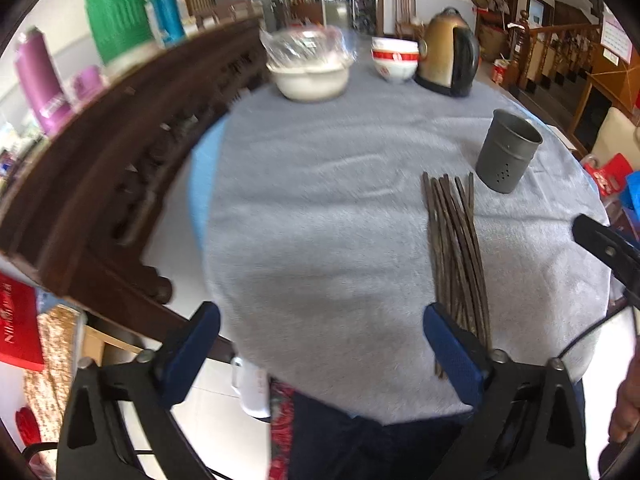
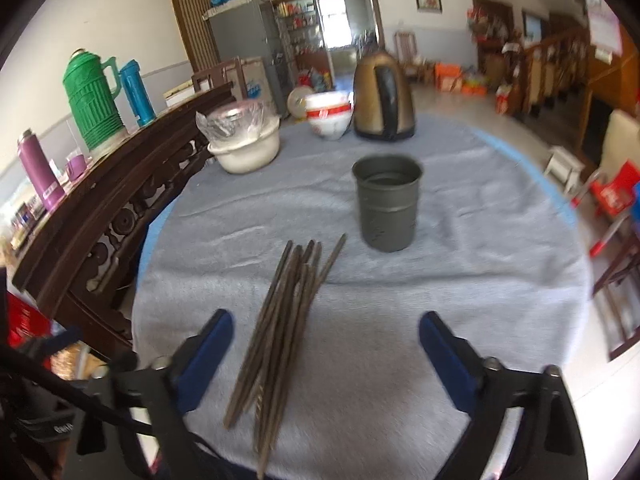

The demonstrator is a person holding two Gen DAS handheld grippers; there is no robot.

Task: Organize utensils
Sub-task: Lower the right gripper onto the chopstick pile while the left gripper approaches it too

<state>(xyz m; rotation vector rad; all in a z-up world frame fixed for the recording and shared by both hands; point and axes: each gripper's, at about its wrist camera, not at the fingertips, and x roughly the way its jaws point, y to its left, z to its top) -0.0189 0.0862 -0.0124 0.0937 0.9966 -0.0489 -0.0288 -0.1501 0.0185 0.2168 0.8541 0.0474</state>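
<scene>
A bundle of several dark wooden chopsticks (image 1: 456, 248) lies on the grey tablecloth (image 1: 320, 200); it also shows in the right wrist view (image 2: 284, 320). A grey metal utensil holder (image 1: 508, 150) stands upright and empty just beyond their far tips; it also shows in the right wrist view (image 2: 387, 202). My left gripper (image 1: 322, 316) is open and empty above the near table edge, with the chopsticks beside its right finger. My right gripper (image 2: 326, 324) is open and empty, with the chopsticks between its fingers, nearer the left one. Its tip shows in the left wrist view (image 1: 600, 240).
At the far side stand a white pot with plastic wrap (image 2: 244, 144), stacked red-and-white bowls (image 2: 330, 118) and a gold-and-black kettle (image 2: 382, 96). A dark carved wooden bench back (image 2: 112, 204) runs along the left, with thermoses (image 2: 94, 100) behind it.
</scene>
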